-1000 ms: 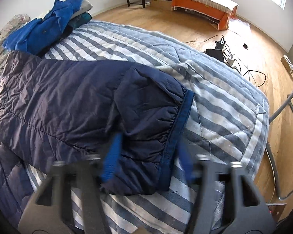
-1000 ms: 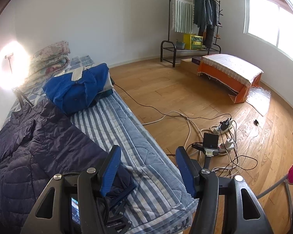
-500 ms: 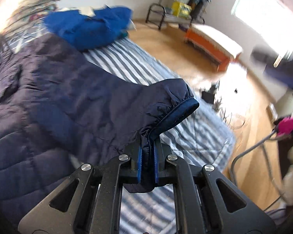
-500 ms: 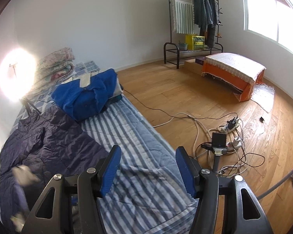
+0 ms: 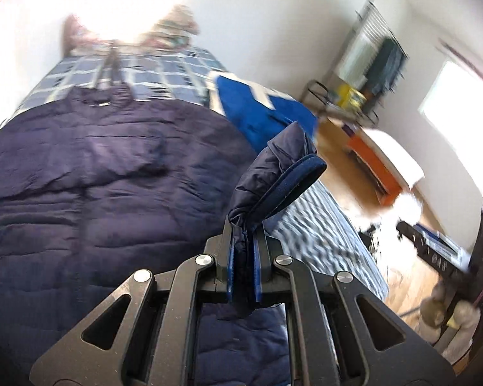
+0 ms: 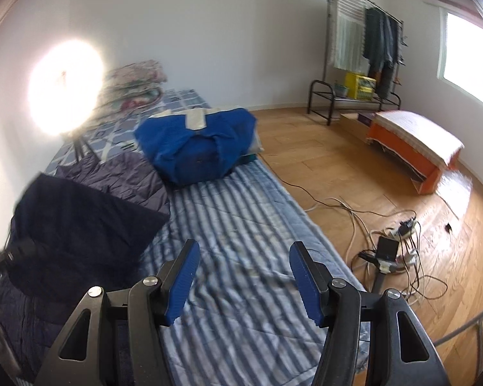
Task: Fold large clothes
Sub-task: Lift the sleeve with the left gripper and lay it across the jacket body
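Note:
A navy quilted jacket [image 5: 90, 186] lies spread over the striped bed [image 5: 322, 241]. My left gripper [image 5: 243, 267] is shut on the jacket's sleeve cuff [image 5: 283, 180], which stands up above the blue pads with its ribbed edge showing. The sleeve is lifted over the jacket's body. In the right wrist view the raised sleeve [image 6: 80, 222] appears as a dark blurred flap at the left. My right gripper [image 6: 244, 276] hangs open over the bare striped bedcover [image 6: 241, 225], holding nothing.
A bright blue folded garment [image 6: 196, 141] lies further up the bed, with folded floral bedding [image 6: 135, 80] at the head by a glaring lamp. Cables and a power strip [image 6: 399, 241] litter the wooden floor. An orange bench [image 6: 412, 141] and a clothes rack [image 6: 367, 41] stand beyond.
My left gripper closed on the sleeve cuff, then lifted and rolled, carrying the sleeve up over the jacket. My right gripper drifted sideways along the bed, still open.

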